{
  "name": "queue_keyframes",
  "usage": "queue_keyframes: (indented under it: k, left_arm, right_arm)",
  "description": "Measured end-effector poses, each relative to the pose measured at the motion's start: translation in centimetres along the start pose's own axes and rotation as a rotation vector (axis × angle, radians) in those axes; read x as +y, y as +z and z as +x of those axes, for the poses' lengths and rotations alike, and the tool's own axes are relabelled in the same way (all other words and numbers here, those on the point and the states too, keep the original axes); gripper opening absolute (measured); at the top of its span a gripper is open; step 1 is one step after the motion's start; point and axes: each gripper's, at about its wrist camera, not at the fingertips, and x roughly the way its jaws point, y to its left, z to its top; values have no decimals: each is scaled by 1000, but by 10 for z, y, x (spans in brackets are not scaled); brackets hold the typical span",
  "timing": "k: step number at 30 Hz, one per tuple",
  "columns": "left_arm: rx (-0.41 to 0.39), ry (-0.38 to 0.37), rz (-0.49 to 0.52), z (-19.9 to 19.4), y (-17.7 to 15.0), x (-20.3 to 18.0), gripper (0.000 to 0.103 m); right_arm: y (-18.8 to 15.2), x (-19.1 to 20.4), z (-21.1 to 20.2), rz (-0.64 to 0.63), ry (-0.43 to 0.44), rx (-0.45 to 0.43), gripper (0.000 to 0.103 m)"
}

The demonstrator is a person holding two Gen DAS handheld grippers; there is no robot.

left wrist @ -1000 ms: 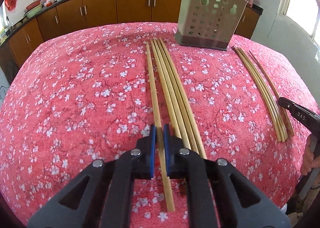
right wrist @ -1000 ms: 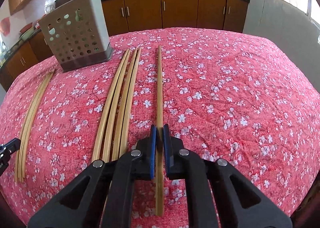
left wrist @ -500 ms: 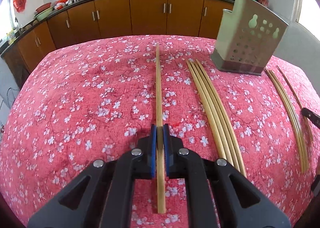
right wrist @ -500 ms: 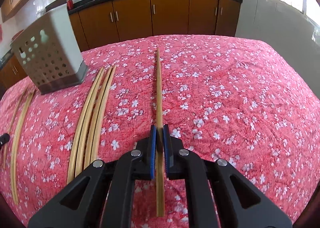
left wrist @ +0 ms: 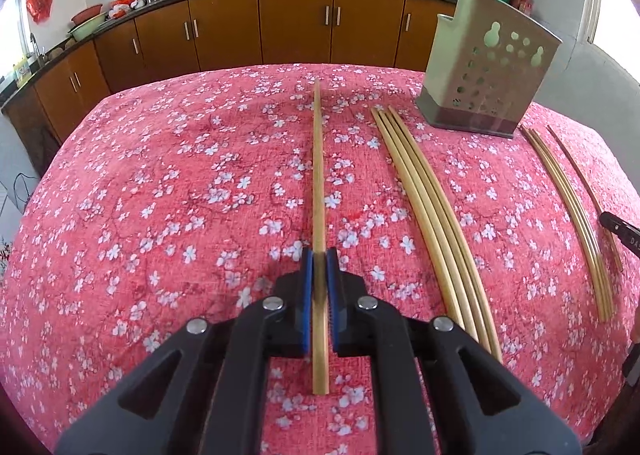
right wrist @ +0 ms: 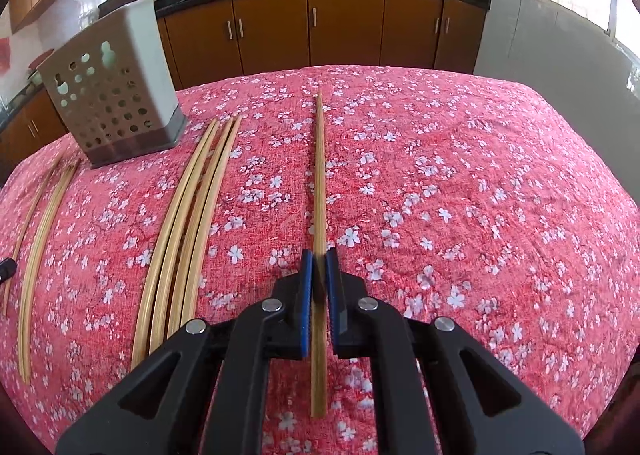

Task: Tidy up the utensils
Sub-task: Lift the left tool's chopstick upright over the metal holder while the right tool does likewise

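Observation:
My left gripper (left wrist: 319,260) is shut on a bamboo chopstick (left wrist: 318,175) that points forward above the red floral tablecloth (left wrist: 160,191). My right gripper (right wrist: 319,260) is shut on another bamboo chopstick (right wrist: 319,175), also held pointing forward above the cloth. A beige perforated utensil holder (left wrist: 486,71) stands upright at the far side; it also shows in the right wrist view (right wrist: 110,87). A bundle of several chopsticks (left wrist: 432,215) lies right of my left gripper. A second bundle (right wrist: 188,231) lies left of my right gripper.
The second bundle also shows far right in the left wrist view (left wrist: 572,215), and the first far left in the right wrist view (right wrist: 38,247). Brown kitchen cabinets (left wrist: 296,27) and a counter with woks stand behind the table. The right gripper's tip (left wrist: 622,233) shows at the right edge.
Both grippers have lifted their chopsticks off the bundles and swung outward, left to the left and right to the right. The bundles and holder stay in place.

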Motion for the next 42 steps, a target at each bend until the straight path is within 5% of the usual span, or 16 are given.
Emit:
queue_keyframes:
  k: [4,13,22,31,36,42]
  left_arm:
    - [-43,8,7,-17,7,3,8]
    - [-335,-17,-53,-115,72,21,8]
    - [-425,9,-52,-145,113,21,8]
    - [-618,-130,-47,-210,170,-23,8]
    - [-658,-218,-12,-215,183,-58,8]
    - [-570,-243,32,-173,185,-89,8]
  right_arm:
    - [9,-5,-23,16,18,-70,8]
    - [60,-6,-98,5,30,-324,8]
    - [95,0,-111,-6,37,-397,8]
    - [164,22,-182,81,255,-626,8]
    - [173,43,-180,55,351,-611,8]
    - [168,60,-145,26,362,-504,8]
